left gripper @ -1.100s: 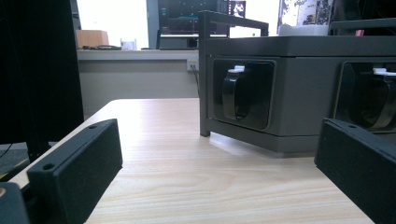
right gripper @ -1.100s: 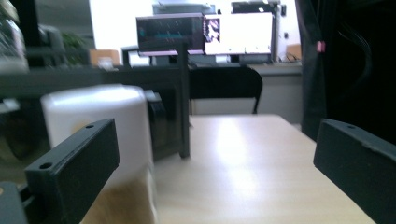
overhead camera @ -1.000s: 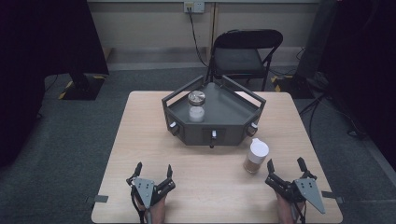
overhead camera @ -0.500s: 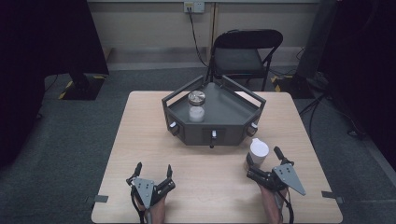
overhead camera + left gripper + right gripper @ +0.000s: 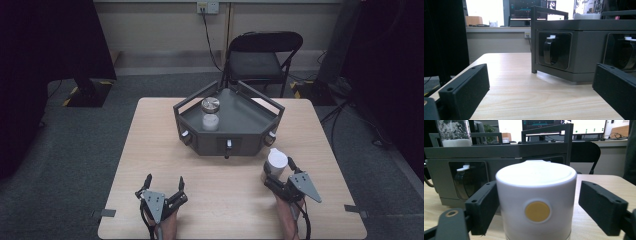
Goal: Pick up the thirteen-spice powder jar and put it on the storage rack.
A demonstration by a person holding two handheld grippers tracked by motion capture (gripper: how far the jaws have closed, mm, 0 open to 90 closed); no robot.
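Standing between open right tool (image 5: 537, 212): white container (image 5: 536, 202)

wooden table (image 5: 150, 150) bears a grey tray (image 5: 250, 140) (near centre) and white bottle (image 5: 276, 161).

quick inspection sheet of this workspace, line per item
surface: wooden table, bare near the person
job's things: white-lidded container upright between the right gripper's open jaws; left jaw at its side, right jaw apart
clutter: grey tray holding two jars
grippers: right gripper open; left gripper open, holding nothing
cables: wall cable behind the table
surroundings: folding chair, dark floor
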